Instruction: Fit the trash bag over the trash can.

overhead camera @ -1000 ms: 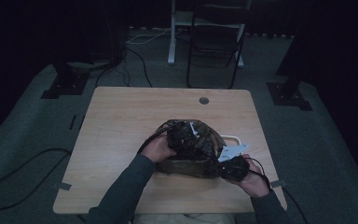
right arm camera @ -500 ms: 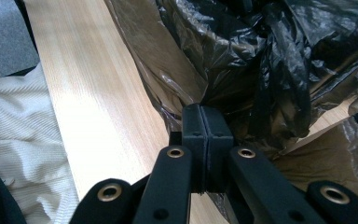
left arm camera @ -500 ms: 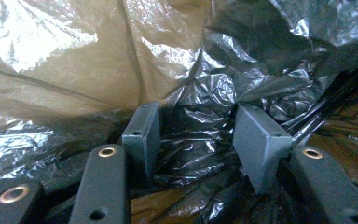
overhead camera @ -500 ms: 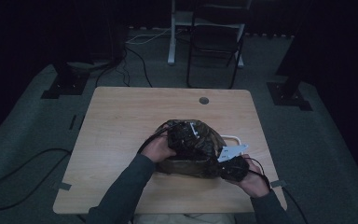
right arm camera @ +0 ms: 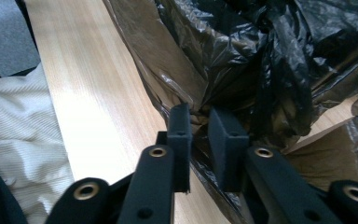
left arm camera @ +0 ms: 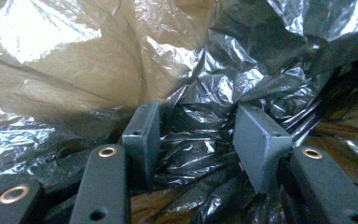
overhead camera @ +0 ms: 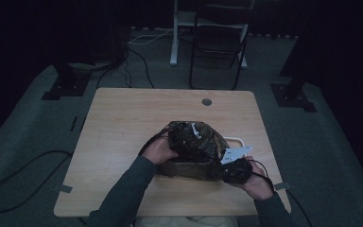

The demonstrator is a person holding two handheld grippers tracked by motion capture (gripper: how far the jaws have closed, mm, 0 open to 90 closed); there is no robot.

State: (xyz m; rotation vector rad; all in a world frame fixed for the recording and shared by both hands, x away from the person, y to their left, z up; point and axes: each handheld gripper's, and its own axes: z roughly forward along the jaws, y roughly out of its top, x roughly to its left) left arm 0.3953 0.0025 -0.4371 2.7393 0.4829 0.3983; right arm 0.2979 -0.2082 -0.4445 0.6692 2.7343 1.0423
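In the high view, a light wooden desk (overhead camera: 123,142) stands in the middle of a dark room with grey carpet. A round cable hole (overhead camera: 206,101) is near its far edge. A black folding chair (overhead camera: 217,45) stands behind it at the top of the frame, and a black cable (overhead camera: 14,175) lies on the floor at the lower left. On the desk, a little right of the centre, lies a crumpled black plastic bag (overhead camera: 194,146). The left hand-held gripper (overhead camera: 179,137) rests on the bag's upper left part, and the right hand-held gripper (overhead camera: 236,169) is at its lower right corner.

In the left gripper view, the jaws stand about half open, with wrinkled black film of the bag (left arm camera: 191,140) bunched between the pads; I cannot tell if they press on it.

In the right gripper view, the jaws have just been opening and stand slightly apart, with the bag's edge (right arm camera: 198,114) in the gap. The pale desk surface (right arm camera: 88,93) runs along the left, with white fabric (right arm camera: 14,126) at the left edge of the frame.
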